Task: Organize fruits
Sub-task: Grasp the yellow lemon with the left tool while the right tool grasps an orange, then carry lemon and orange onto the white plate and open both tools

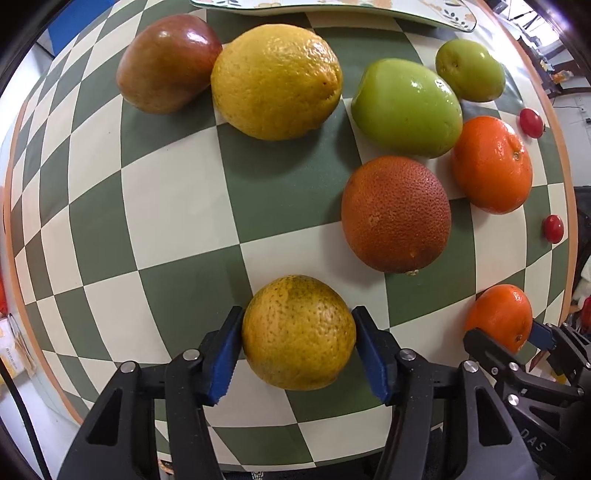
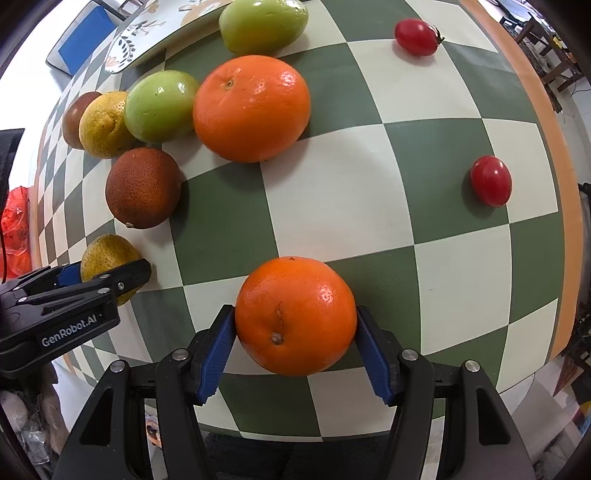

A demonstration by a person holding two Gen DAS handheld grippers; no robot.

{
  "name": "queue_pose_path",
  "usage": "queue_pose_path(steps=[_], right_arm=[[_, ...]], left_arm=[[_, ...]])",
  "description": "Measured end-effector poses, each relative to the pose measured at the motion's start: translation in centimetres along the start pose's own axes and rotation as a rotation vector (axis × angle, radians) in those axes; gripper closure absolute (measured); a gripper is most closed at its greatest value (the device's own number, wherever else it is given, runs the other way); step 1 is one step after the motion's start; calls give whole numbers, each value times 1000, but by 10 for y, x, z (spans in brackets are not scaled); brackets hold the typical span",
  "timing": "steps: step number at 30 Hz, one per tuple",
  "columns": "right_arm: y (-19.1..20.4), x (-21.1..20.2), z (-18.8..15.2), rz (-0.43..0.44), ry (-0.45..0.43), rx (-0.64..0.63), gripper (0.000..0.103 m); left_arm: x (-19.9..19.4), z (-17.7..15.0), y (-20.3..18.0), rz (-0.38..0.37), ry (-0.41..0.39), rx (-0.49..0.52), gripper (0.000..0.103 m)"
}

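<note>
Both tongs point down at the checked worktop (image 1: 177, 206), each with a fruit between its blue pads. Left tongs (image 1: 298, 350) pinch a speckled yellow-green citrus (image 1: 298, 332), pads touching its two sides; the fruit hides its own foot, so whether it sits on the worktop cannot be told. Right tongs (image 2: 295, 350) pinch a bright orange (image 2: 295, 315) the same way, its underside equally hidden.

Farther up lie a yellow citrus (image 1: 276, 82) touching a red-brown mango (image 1: 168, 62), a large green fruit (image 1: 406, 108), a smaller green fruit (image 1: 470, 70), a dark reddish orange (image 1: 396, 213) and a second bright orange (image 1: 493, 164). Two cherry tomatoes (image 2: 491, 180) sit apart near the worktop's orange rim. A patterned plate (image 1: 443, 16) is cut off by the top edge; only its rim shows. Clutter beyond the worktop is too warped and dim to name.
</note>
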State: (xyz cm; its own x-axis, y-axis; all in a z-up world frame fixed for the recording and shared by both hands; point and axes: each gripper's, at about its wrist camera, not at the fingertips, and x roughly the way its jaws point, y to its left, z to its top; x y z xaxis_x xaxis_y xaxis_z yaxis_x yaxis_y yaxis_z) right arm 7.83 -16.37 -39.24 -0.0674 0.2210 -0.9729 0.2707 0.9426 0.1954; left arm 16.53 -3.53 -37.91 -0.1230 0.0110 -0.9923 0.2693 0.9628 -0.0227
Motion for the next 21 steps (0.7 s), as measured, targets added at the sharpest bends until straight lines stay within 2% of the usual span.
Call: queue_pose_path(steps=[8, 15, 18, 21], right_arm=[[14, 6, -1, -33, -8, 0, 37], [10, -21, -10, 61, -36, 19, 37], [7, -48, -1, 106, -71, 1, 38], [5, -77, 26, 158, -119, -17, 38]], left_arm=[[-9, -26, 6, -30, -34, -21, 48], [-62, -46, 20, -126, -103, -82, 48], [-104, -32, 29, -172, -161, -121, 48], [-146, 13, 35, -178, -216, -149, 48]])
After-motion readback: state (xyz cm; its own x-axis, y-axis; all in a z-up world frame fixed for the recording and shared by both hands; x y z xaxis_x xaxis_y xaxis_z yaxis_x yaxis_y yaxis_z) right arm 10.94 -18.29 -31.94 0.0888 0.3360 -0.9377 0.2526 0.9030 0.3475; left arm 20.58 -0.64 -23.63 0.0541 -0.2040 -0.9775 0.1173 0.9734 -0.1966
